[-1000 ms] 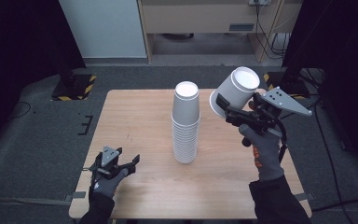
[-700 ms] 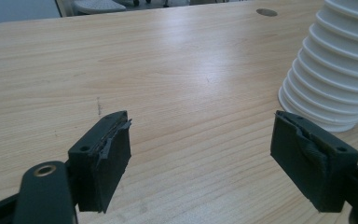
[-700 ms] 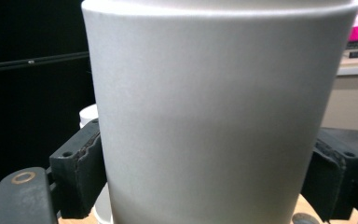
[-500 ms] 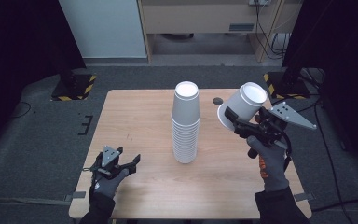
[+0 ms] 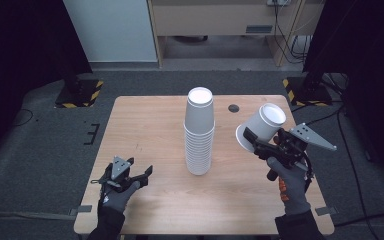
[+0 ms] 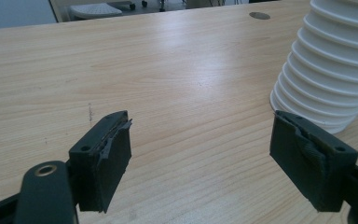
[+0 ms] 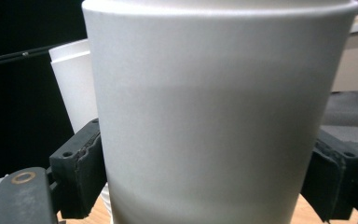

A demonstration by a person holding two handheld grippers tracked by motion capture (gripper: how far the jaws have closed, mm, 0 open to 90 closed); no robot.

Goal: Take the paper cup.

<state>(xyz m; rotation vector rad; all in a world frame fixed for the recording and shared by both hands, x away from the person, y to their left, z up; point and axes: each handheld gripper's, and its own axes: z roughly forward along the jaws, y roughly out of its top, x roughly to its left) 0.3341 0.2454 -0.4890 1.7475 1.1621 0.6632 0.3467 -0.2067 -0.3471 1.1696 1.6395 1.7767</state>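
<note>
Right now I have the right tool point(image 5: 256, 140) clamped on a white paper cup point(image 5: 263, 128), held tilted above the bench point(image 5: 145, 125) near its right edge, base pointing up and away from me. Well apart from it, the tall cup stack point(image 5: 199, 131) stands upright near the bench's middle. I keep the left tool point(image 5: 139, 175) low by the near left corner, jaws spread apart with nothing between them.
</note>
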